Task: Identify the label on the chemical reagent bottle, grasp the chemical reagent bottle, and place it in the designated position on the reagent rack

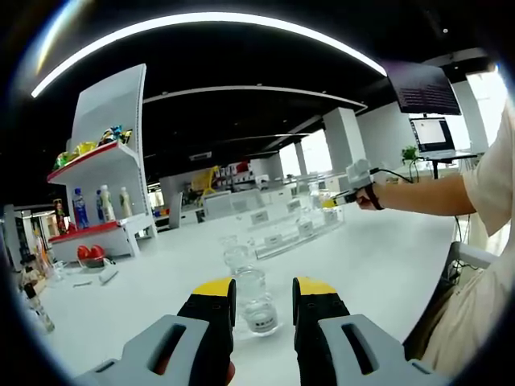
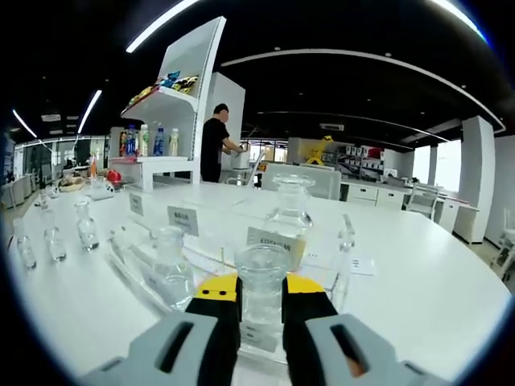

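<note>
Right gripper [image 2: 261, 310]: your yellow-tipped black jaws are clamped on a clear glass reagent bottle with a wide open neck and a white label [image 2: 262, 299], held upright between the pads just over the near edge of the clear acrylic reagent rack [image 2: 161, 261]. By the look of it, the step in hand is the placing: the bottle is grasped and carried to the rack, not yet set down.

Around the jaws, the rack carries white name cards. One card [image 2: 272, 239] stands directly behind the held bottle, another [image 2: 183, 218] further left. A second clear glass bottle [image 2: 170, 272] sits in the rack just left of your jaws, and a taller clear stoppered flask [image 2: 290, 205] stands behind the near card.

The next move calls for matching the bottle's label to a card. The print is too small to read here, so confirm before lowering into the free slot without knocking the neighbouring bottle.

Left gripper [image 1: 263, 301]: its jaws stand apart, on either side of a small clear glass bottle with a white label [image 1: 258, 304] that rests on the white desk [image 1: 378, 257]. Whether the pads touch it cannot be told. Another similar bottle [image 1: 236, 253] stands just behind. Further out, the right gripper appears at the rack.
</note>
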The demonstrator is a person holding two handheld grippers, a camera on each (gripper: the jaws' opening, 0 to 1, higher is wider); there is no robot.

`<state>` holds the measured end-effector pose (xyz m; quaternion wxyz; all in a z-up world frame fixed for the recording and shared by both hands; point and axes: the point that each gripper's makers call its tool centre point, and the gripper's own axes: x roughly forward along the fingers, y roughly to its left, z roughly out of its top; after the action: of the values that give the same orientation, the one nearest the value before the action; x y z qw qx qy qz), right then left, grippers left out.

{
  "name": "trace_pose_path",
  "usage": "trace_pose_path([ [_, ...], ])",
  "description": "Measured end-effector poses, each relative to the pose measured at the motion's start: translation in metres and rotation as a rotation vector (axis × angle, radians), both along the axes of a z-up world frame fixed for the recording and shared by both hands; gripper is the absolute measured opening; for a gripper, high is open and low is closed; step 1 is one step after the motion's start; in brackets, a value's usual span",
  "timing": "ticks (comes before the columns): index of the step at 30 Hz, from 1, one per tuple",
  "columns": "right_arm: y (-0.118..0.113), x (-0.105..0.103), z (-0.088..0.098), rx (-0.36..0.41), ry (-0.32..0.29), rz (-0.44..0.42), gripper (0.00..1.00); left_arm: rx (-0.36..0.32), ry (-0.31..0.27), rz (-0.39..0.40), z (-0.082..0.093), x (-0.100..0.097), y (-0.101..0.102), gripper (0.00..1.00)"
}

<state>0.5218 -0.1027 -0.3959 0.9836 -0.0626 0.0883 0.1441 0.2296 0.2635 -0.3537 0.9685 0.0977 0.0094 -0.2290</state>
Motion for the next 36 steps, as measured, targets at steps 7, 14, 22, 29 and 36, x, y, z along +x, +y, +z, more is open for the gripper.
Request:
trace_pose_path([
  [7, -0.003, 0.002, -0.002, 0.008, 0.016, -0.001, 0.19, 0.000, 0.002, 0.002, -0.001, 0.001, 0.001, 0.29],
  [14, -0.005, 0.005, -0.006, 0.003, 0.030, 0.002, 0.19, 0.000, 0.000, 0.002, 0.000, 0.000, 0.001, 0.29],
  [22, -0.006, 0.006, -0.010, -0.002, 0.039, 0.005, 0.19, 0.001, 0.003, 0.004, -0.002, 0.001, 0.002, 0.29],
  [29, -0.006, 0.005, -0.010, -0.001, 0.039, 0.003, 0.19, 0.000, 0.001, 0.004, -0.001, 0.001, 0.003, 0.29],
  [36, -0.006, 0.003, -0.010, -0.004, 0.043, 0.002, 0.19, -0.001, 0.000, 0.004, -0.001, 0.003, 0.004, 0.29],
])
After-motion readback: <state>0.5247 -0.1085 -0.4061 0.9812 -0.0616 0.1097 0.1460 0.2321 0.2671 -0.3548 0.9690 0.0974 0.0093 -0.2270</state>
